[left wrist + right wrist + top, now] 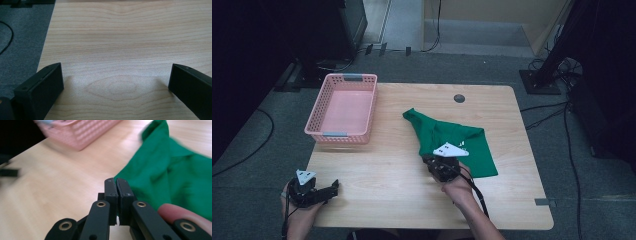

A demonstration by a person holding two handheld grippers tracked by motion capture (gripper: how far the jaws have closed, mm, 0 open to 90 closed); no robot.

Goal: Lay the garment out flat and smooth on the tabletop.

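The right gripper (116, 180), its jaws pressed together on the near-left edge of the green cloth (451, 140) lying right of the pink basket (343, 108), should draw that edge slowly and low, so the thin fabric does not slip free. The left gripper (116, 82) waits spread wide at the table's (387, 175) near-left corner.

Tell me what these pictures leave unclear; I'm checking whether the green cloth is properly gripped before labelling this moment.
- Grip: in the right gripper view the right gripper is shut at the green cloth edge; whether fabric is pinched is hidden by the jaws.
- High view: the gripper body covers the cloth's near corner.
- White mark on the cloth: too small to read.
- Pink basket: blurred, cut off at the top.
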